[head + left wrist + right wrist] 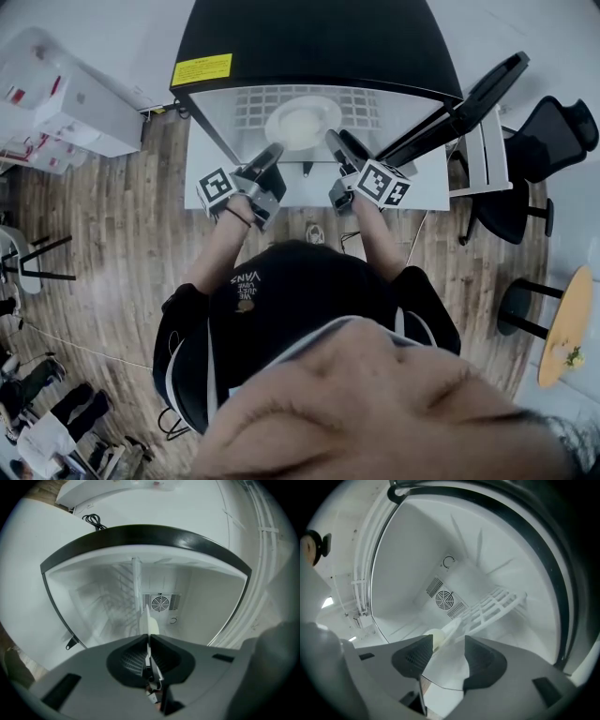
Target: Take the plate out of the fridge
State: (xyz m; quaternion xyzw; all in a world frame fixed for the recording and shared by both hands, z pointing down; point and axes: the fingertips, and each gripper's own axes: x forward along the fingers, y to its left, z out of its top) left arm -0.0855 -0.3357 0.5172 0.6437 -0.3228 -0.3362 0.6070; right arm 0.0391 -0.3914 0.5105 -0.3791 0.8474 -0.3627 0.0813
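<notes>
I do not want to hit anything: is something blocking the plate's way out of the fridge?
Nothing visible does. The door stands open at the right, and in front of the plate are only the grippers: the left gripper shut on its rim, the right gripper open with the rim between its jaws.

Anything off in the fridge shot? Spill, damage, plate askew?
Nothing stands out. The round white plate lies on the white wire shelf, the left hand-held gripper shut on its rim, the right hand-held gripper open around it. No spill or damage shows.
</notes>
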